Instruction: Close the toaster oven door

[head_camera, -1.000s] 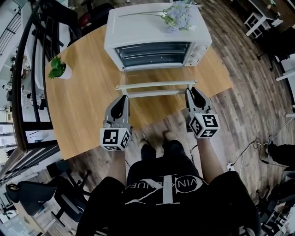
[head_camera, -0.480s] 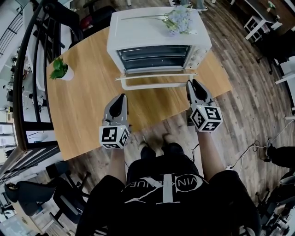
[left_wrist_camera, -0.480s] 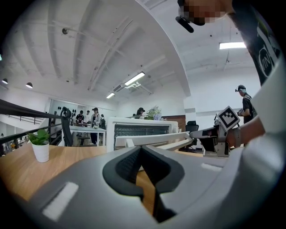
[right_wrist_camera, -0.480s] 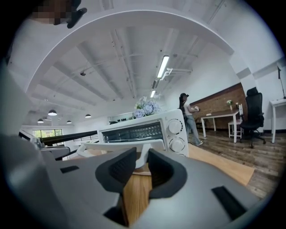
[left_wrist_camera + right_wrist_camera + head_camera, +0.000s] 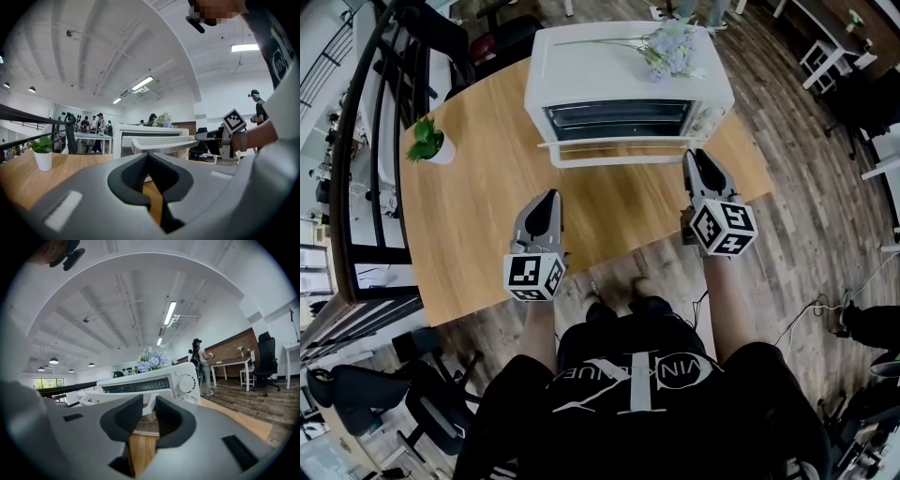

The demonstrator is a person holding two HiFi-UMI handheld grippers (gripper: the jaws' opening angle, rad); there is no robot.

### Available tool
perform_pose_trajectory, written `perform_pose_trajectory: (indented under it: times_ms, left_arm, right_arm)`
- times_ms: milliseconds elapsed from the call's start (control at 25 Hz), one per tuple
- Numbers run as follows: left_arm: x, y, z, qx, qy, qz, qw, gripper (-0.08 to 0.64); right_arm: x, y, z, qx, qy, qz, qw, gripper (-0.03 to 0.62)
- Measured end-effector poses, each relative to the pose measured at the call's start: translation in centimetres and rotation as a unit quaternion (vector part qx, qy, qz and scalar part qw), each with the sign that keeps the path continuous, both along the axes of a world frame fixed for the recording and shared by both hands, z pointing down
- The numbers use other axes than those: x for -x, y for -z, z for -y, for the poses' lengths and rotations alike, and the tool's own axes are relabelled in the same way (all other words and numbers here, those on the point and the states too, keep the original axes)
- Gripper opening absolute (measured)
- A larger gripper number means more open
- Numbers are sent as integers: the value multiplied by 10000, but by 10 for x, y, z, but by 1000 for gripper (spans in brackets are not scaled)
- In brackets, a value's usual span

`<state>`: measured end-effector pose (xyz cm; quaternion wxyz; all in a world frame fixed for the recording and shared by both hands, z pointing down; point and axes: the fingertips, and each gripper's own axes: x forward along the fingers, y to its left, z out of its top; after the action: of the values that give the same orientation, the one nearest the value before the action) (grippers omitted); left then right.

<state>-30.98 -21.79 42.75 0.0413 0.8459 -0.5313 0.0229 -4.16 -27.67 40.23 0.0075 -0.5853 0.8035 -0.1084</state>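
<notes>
Open-plan office: plank floor (image 5: 806, 187), desks and chairs beyond, a dark railing (image 5: 356, 141) off to your left.

Wooden table (image 5: 469, 234), smooth top, its rounded edge toward you.

The white toaster oven (image 5: 609, 56) sat at the table's far middle. A flower sprig (image 5: 667, 47) lay on its roof, and a small potted plant (image 5: 427, 142) stood well apart to the left.

The door (image 5: 623, 159) stood part-way up, hinged along its bottom edge. Its handle bar (image 5: 609, 143) ran across the top and leaned out toward you.

Judged: a light, stiff metal-and-glass flap that should swing freely. The glass is the fragile part, so push on the handle or the frame. The oven looked light enough to skid on that smooth top if shoved hard.

Your right gripper (image 5: 694, 155) had its nose at the door's right end, jaws a little apart with nothing between them. Contact could not be confirmed.

Your left gripper (image 5: 548, 195) hovered over the table, well short of the door, its jaws together at the tips and empty.
</notes>
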Motion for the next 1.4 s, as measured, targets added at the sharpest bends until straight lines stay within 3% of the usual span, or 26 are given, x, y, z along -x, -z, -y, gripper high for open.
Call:
perform_pose_trajectory:
  times_ms: [1400]
  left_arm:
    - [57,1,6,13,731,61,9973,10]
  right_arm:
    - [1,29,75,-295,-121,-317,9990,92]
